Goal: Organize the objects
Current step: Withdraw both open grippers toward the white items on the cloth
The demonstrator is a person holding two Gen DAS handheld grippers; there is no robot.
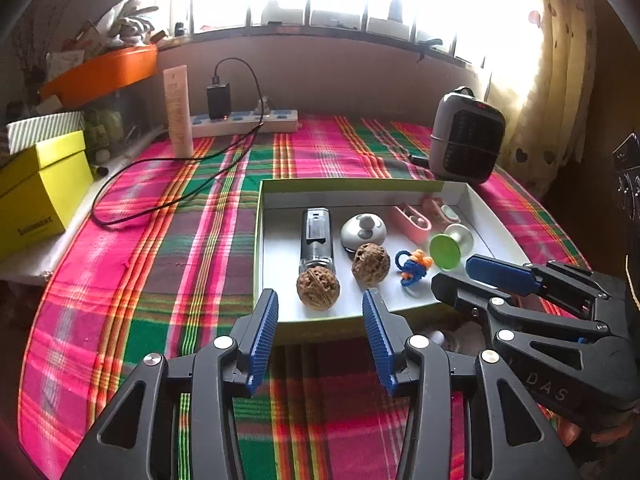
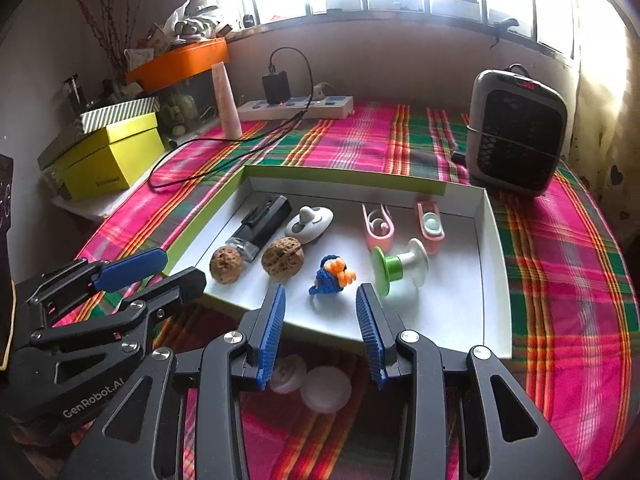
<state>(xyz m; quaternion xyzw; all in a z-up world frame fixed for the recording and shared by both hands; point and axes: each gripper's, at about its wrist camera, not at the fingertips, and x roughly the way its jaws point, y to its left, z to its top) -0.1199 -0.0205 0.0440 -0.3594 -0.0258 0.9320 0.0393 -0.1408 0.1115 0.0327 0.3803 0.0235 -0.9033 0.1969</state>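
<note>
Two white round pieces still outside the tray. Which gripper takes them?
Probably right. The two white round pieces lie directly below the open right gripper, before the tray. The left gripper sits off to their side.

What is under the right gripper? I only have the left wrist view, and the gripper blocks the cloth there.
Observer: Two white discs lie on the cloth, just outside the tray.
Operator: Is the right gripper holding anything?
Observer: No. The right gripper has its fingers apart with nothing between them, at the tray's near wall.
Operator: What's that green thing?
Observer: A spool lying on its side, with one end green and the other white.
</note>
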